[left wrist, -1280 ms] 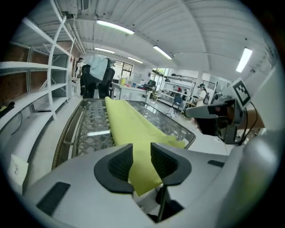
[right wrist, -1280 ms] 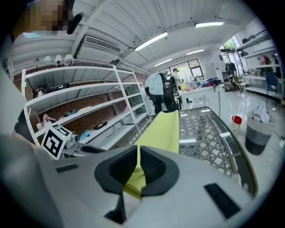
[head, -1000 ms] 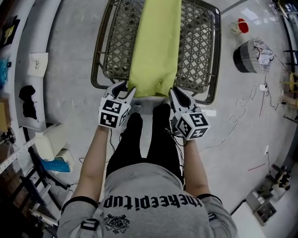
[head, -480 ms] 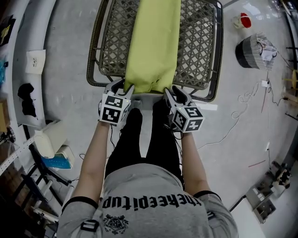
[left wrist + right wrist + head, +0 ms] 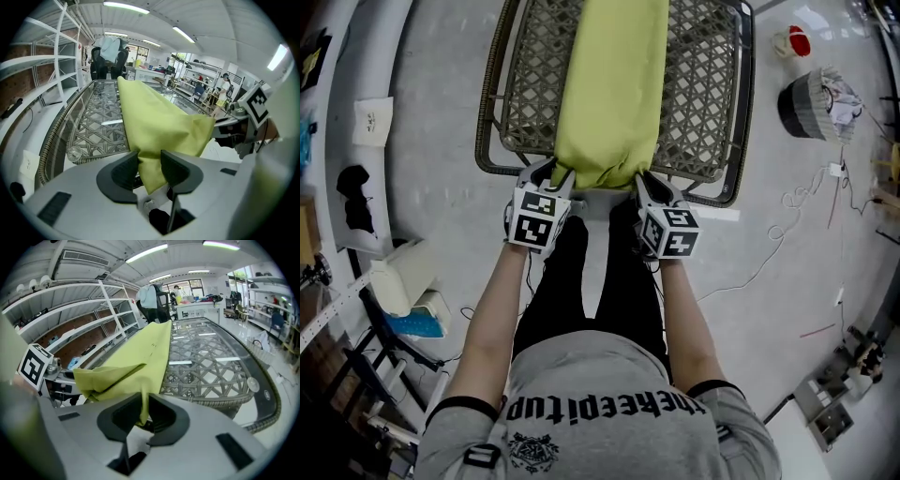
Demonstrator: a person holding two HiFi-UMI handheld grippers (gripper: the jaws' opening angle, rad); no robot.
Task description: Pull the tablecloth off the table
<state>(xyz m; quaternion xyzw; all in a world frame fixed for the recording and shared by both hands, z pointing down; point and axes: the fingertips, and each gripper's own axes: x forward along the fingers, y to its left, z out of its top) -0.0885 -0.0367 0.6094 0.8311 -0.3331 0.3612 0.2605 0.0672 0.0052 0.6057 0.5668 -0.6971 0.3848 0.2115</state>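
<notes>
Table [image 5: 525,89] edge: left gripper [image 5: 549,171] clamped on tablecloth [image 5: 609,84], right gripper [image 5: 645,179] newly closed on it, both nearer

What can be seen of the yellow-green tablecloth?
The tablecloth is a plain yellow-green fabric, lying as a long folded strip along the middle of the wicker table. Its near end hangs over the table's edge, slightly bunched. The left claw is closed on one near corner; the right claw, whose jaws have just been closing, pinches the other.
</notes>
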